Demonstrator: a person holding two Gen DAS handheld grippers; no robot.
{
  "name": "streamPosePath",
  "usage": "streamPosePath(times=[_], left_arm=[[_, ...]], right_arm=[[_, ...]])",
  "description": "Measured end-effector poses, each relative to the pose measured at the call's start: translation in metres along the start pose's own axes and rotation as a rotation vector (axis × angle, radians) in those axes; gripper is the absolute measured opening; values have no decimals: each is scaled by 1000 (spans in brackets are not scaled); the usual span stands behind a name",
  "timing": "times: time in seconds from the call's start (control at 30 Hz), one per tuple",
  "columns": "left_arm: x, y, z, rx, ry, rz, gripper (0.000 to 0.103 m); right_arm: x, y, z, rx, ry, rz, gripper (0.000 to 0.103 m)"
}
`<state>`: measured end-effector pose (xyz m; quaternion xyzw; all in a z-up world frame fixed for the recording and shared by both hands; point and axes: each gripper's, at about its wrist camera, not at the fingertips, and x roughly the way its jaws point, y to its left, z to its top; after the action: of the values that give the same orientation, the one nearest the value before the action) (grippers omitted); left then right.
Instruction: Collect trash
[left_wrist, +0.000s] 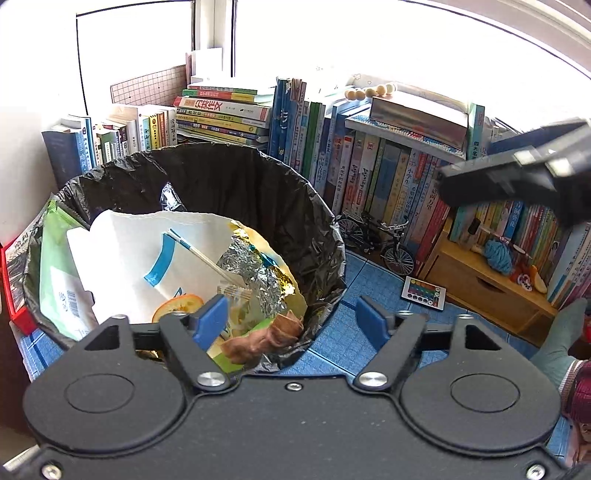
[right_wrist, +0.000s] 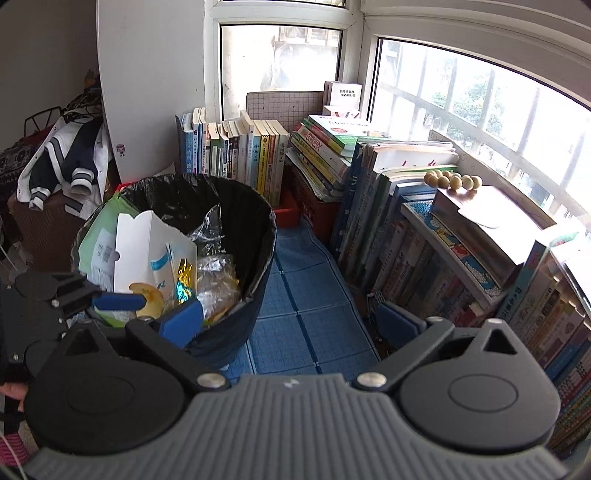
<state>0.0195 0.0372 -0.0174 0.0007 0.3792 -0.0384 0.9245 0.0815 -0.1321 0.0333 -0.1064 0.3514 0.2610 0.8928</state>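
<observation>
The left tongs stand wide apart with nothing between the blue pads; no pad presses on anything. They hang at the near rim of the bin, the left pad over the trash and the right pad over the blue floor mat just outside the rim.

The right tongs gape as far as they go and grip nothing. Their left pad sits over the bin's near right edge; the right pad is over the mat, near the books.

The bin, lined with a black bag, stands on the floor mat beside the rows of books. Inside lie a white carton, a green packet against the left wall, crumpled foil, an orange slice, a plastic fork and a brown scrap at the near rim.

In the right wrist view the left tongs show at the bin's near left rim, one blue finger just beside the orange slice.
</observation>
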Motion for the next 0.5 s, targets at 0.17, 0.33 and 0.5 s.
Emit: streamPosePath(times=[0.17,0.33,0.5], left_arm=[[-10,-6,-3,19,2,10,87],[-14,-17,-7,58,13,21,88],[-12,-22,-12,70,29,10,89]], right_arm=[[-13,-3,-19,17,48,19,103],[-7,-7,-35,42,75,49,103],[6,-14,-56,105,116,76,103]])
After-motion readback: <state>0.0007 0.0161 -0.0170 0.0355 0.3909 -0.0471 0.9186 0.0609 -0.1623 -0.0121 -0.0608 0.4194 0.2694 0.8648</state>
